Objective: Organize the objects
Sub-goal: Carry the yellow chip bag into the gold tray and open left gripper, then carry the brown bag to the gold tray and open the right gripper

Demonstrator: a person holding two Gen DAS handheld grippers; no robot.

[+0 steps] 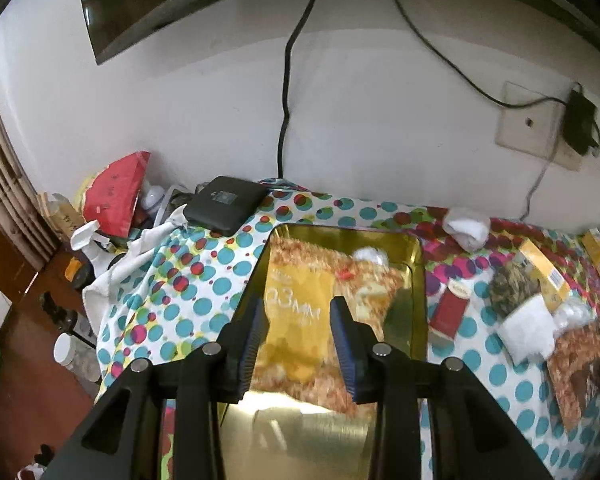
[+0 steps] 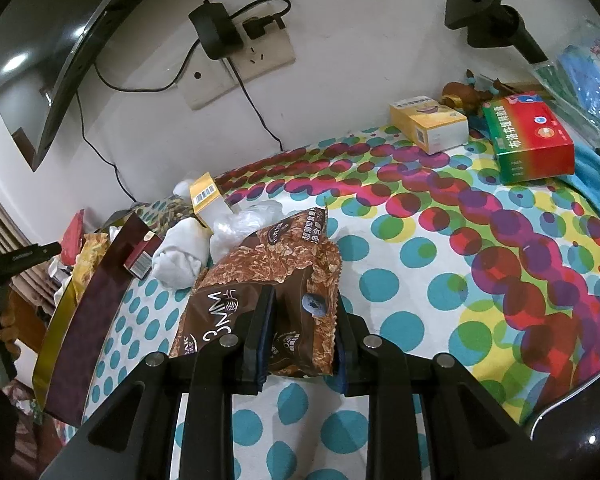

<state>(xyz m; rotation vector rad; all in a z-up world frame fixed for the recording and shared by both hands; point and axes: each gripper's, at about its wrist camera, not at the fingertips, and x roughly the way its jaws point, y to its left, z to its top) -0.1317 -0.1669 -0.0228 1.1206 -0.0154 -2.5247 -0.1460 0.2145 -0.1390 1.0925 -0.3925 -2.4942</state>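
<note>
A gold tin point(image 1: 418, 296) lies open on the dotted cloth with a yellow snack bag point(image 1: 300, 300) inside it. My left gripper point(image 1: 299, 312) is open above that bag, not touching it. My right gripper point(image 2: 304, 312) has its fingers on either side of a brown granola bag point(image 2: 260, 268) that lies on the cloth; the jaws look closed on its near end. The tin also shows edge-on in the right wrist view point(image 2: 56, 328), with the brown bag just right of it.
Beside the tin lie a red cigarette pack point(image 1: 450, 310), rolled white socks point(image 1: 466, 228), a yellow box point(image 1: 540, 272) and a dark green pouch point(image 1: 512, 288). A black device point(image 1: 224, 204) sits behind the tin. A green-red box point(image 2: 528, 140) and a yellow-white box point(image 2: 428, 124) stand by the wall.
</note>
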